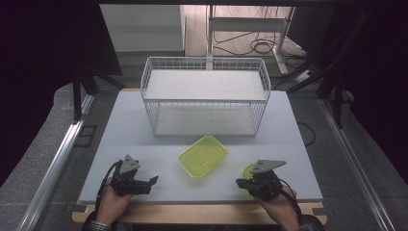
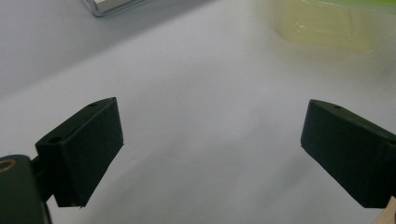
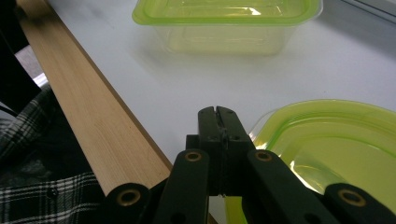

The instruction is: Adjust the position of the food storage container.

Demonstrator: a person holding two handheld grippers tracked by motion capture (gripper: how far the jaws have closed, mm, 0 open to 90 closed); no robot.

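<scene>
Early stage, by the look of it. Right gripper (image 3: pixel 218 112) pinched shut on the near rim of a green lid (image 3: pixel 336 140), lid lying flat on the table (image 1: pixel 144 120) near the front right edge. Matching green container (image 1: pixel 203 155) sitting open mid-table, well apart from the lid; not yet covered. Left gripper (image 2: pixel 210 149) spread wide, nothing between its jaws, low over bare table. Lid and container: thin translucent plastic, glossy, rounded corners. Table matte pale grey, wood strip along front. White wire basket (image 1: pixel 204 96) behind, untouched.
</scene>
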